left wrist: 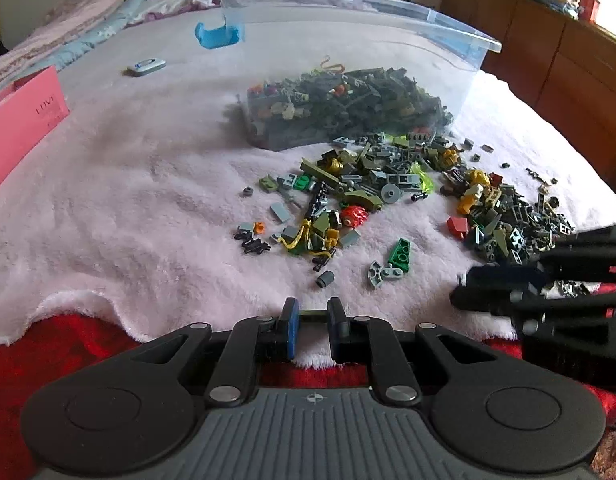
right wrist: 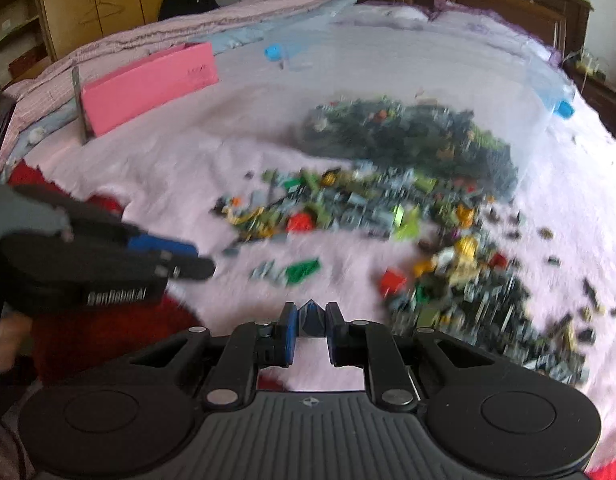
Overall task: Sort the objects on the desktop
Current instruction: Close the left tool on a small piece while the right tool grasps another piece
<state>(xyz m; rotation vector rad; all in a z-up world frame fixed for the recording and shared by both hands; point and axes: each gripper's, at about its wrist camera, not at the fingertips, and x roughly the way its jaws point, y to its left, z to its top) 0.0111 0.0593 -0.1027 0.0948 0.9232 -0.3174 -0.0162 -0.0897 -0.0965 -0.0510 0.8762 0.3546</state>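
**Both tongs loaded, the clear tub waiting**

The right tongs (right wrist: 311, 326) were pinched narrow on a small dark pointed brick (right wrist: 311, 320), held between the blue pads. The left tongs (left wrist: 312, 314) were likewise nearly closed on a thin olive piece (left wrist: 312, 313), which bridged the gap between the pads. Both hovered on the near side of the clear tub (left wrist: 460, 46), with the loose bricks (left wrist: 348, 196) scattered on the pale fleece blanket (left wrist: 127, 200) between them and it. The tub already held a heap of dark bricks. A pink box (left wrist: 23, 120) stood well left of the tub.

To my eye, the job was carrying each piece to its place. The grips looked slim, so a steady, level carry seemed wise, letting go only once low over the target, lest a piece bounce into the fleece.
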